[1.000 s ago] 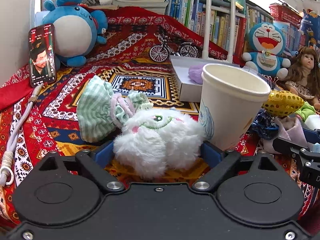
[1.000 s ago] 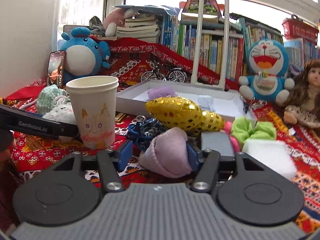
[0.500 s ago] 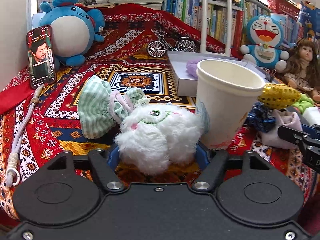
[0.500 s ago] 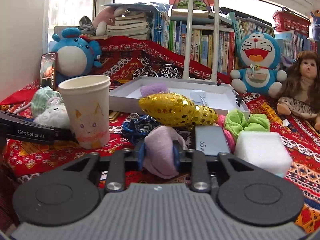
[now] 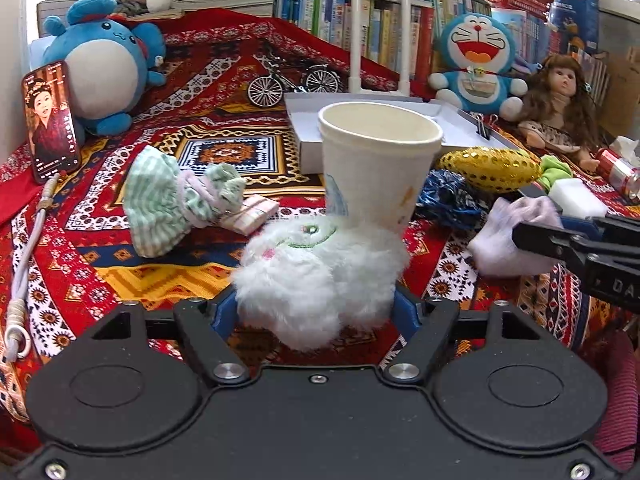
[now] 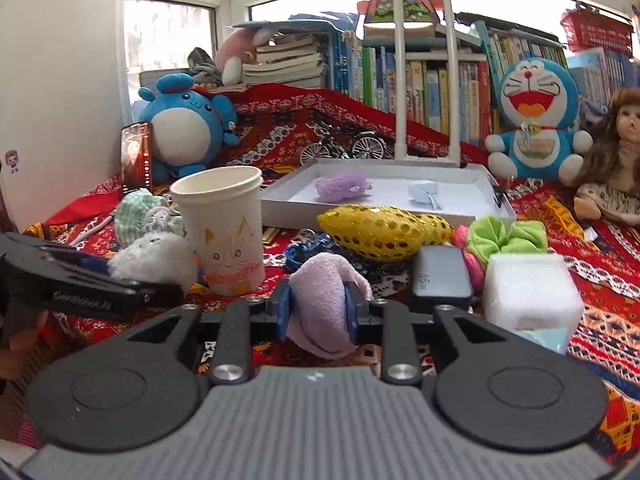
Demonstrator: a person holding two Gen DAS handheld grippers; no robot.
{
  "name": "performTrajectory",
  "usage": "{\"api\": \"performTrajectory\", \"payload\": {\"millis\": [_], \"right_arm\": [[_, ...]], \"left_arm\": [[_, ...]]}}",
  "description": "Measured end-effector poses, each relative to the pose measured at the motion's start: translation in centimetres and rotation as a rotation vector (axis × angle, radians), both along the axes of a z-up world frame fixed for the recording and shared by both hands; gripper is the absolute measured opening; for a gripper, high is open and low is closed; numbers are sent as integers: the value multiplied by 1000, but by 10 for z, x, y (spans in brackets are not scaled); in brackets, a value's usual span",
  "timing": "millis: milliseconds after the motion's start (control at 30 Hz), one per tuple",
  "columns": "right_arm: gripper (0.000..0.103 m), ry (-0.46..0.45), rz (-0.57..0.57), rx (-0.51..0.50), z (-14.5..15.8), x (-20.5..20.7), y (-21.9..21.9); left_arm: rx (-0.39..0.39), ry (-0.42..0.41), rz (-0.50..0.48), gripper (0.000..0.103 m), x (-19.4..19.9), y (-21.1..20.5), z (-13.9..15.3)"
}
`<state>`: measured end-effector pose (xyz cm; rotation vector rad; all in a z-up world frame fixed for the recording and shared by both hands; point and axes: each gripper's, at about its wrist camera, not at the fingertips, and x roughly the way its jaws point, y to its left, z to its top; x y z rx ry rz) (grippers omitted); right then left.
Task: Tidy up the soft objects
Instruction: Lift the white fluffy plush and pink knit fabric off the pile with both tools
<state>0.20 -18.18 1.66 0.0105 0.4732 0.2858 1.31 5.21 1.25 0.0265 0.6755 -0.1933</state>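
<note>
Both grippers clamped on soft toys above the patterned cloth (image 5: 168, 280).

Left wrist view: left gripper (image 5: 316, 312) pressed onto the white fluffy toy (image 5: 320, 268) from both sides, jaws just eased a touch wider, toy right in front of the paper cup (image 5: 376, 160), touching it; green checked pouch (image 5: 160, 204) lying to the left, white tray (image 5: 308, 148) behind the cup. Right wrist view: right gripper (image 6: 318, 312) pinching the lilac cloth toy (image 6: 324, 300), jaws just let out a little but pads against it; yellow sequin pouch (image 6: 380, 228) and green scrunchie (image 6: 504, 236) beyond, tray (image 6: 280, 208) holding a purple plush (image 6: 340, 185).
</note>
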Motion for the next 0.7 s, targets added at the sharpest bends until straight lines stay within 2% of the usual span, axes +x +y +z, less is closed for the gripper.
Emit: {"api": "performTrajectory", "payload": {"millis": [133, 233, 333, 433, 533, 700], "right_arm": [[72, -19, -15, -27, -3, -1, 1], [77, -30, -14, -76, -6, -2, 8], [82, -29, -12, -110, -9, -1, 13], [86, -21, -1, -126, -12, 0, 16], [87, -23, -1, -143, -15, 0, 19], [88, -17, -12, -160, -18, 3, 21]], "left_arm": [[26, -23, 13, 79, -2, -5, -1], [21, -35, 26, 83, -2, -6, -1], [22, -62, 55, 91, 0, -7, -2], [45, -86, 72, 95, 1, -9, -5], [55, -69, 57, 95, 3, -12, -10], [12, -49, 72, 95, 7, -10, -14]]}}
